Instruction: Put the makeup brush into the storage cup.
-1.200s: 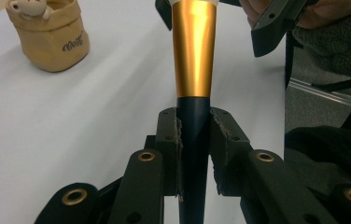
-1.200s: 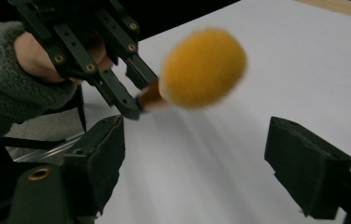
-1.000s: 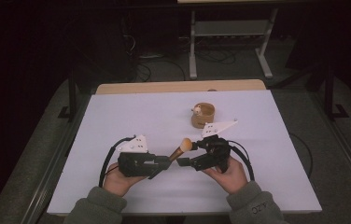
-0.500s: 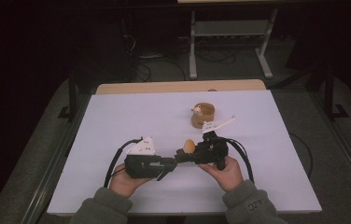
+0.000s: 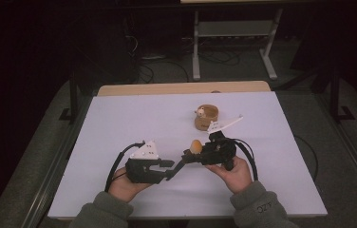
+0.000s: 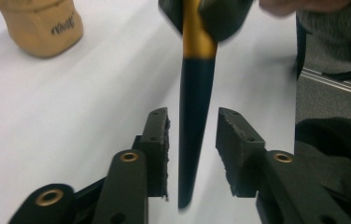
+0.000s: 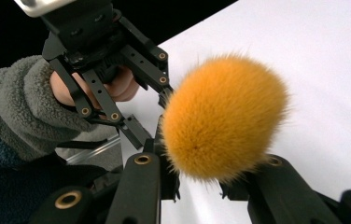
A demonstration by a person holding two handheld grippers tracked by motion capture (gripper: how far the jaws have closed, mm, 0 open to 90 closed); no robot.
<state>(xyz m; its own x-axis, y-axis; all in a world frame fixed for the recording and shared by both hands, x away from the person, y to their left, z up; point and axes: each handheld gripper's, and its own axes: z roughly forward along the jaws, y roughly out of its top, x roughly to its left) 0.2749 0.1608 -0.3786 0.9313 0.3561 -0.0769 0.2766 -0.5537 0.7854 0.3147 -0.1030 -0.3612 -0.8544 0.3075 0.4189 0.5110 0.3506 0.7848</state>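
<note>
Pads of the right gripper (image 5: 189, 156) are pinching the brush (image 5: 193, 149) just below its orange bristle head, which is bulging out above the jaws in the right gripper view (image 7: 225, 116). That grip has only just been clamped; a second ago those jaws were standing partly apart with the brush held from the other side. The left gripper (image 6: 191, 140) is doing the opposite: its jaws have just been opening, and its view shows the dark tapered handle (image 6: 194, 116) standing between the two pads (image 6: 157, 149) with a gap on either side — released, not gripped. So the brush is changing hands, from left to right, and the handover looks nearly done.

Outward from the fingers, in the high view the two grippers are meeting nose to nose at about 6 o'clock on the white table (image 5: 119, 123), left gripper (image 5: 174, 166) at 7 o'clock of the right one, a hand behind each. The brush is hanging clear of the table between them. At 1 o'clock from the right gripper, a short way off, the tan holder (image 5: 207, 116) is sitting upright — the likely place for the brush, judging by how the right hand is now carrying it.
</note>
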